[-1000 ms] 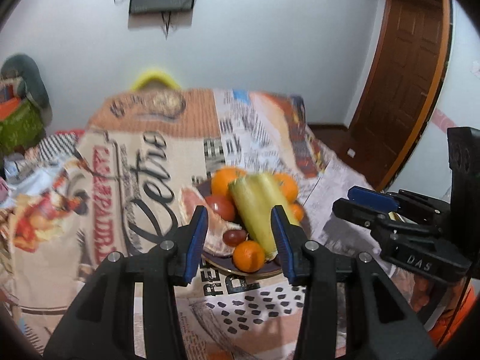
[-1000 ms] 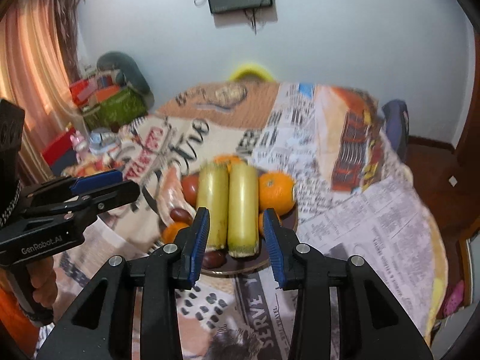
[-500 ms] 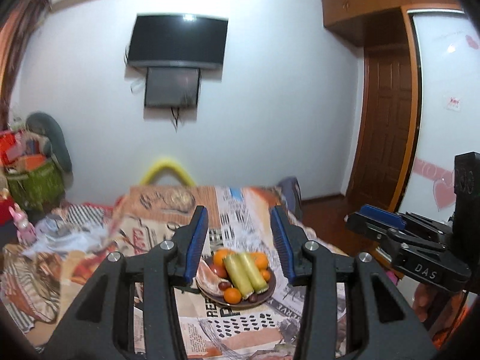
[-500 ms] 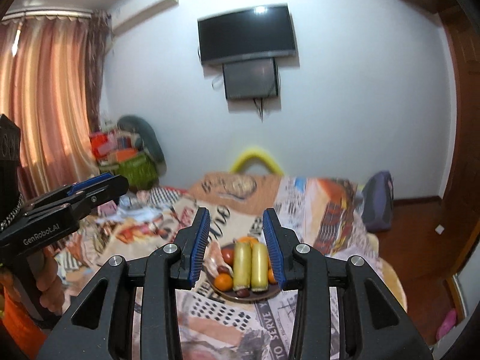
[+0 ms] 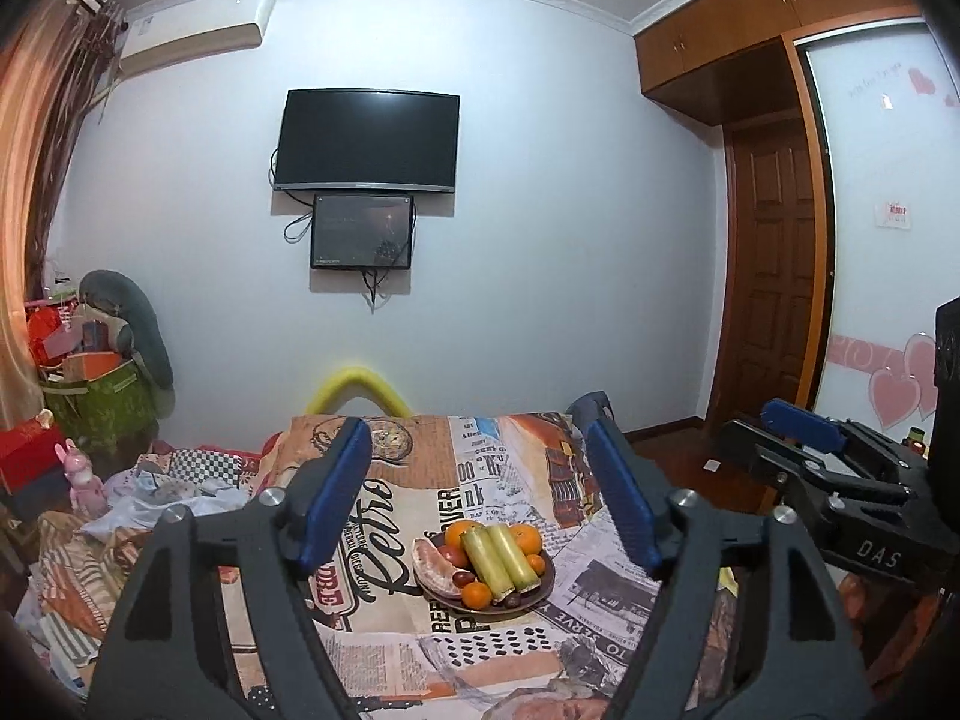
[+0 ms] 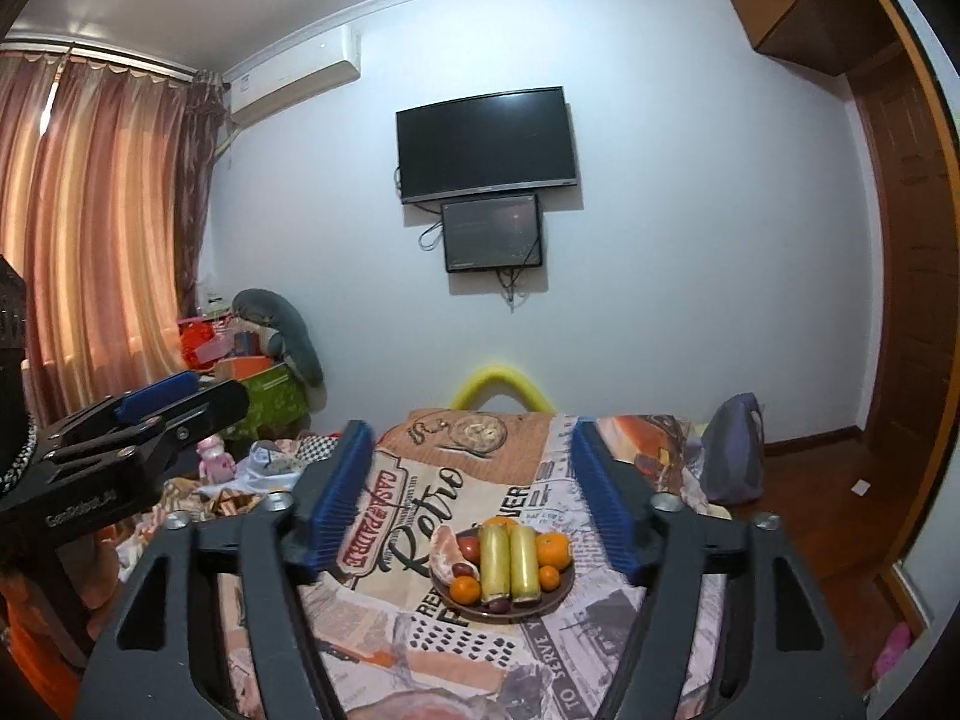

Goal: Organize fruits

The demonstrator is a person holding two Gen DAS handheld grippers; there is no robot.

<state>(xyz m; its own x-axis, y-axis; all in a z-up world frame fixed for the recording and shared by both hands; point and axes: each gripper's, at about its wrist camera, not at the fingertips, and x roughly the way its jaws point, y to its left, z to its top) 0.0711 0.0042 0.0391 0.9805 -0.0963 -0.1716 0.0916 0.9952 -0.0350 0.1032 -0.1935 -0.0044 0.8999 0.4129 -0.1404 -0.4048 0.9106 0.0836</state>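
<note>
A dark round plate [image 5: 543,588] [image 6: 561,591] sits on a table with a newspaper-print cloth [image 5: 390,618] [image 6: 384,612]. On it lie two yellow-green cylinders [image 5: 498,558] [image 6: 510,558], several oranges [image 5: 528,539] [image 6: 552,549], a peeled pomelo piece [image 5: 431,564] [image 6: 447,558], a red fruit and dark grapes. My left gripper [image 5: 477,498] is open and empty, held back from the plate. My right gripper [image 6: 474,492] is open and empty, also held back. Each gripper shows at the edge of the other's view [image 5: 840,498] [image 6: 132,444].
A yellow chair back [image 5: 357,393] [image 6: 501,387] stands at the table's far end. A grey bag [image 6: 729,456] sits on a seat at the right. Boxes and a pillow [image 5: 90,372] are piled at the left. A wooden door [image 5: 774,294] is at the right.
Both grippers have pulled far back and up from the plate, so the fruit now looks small and distant. The jaws stand open in every frame.
</note>
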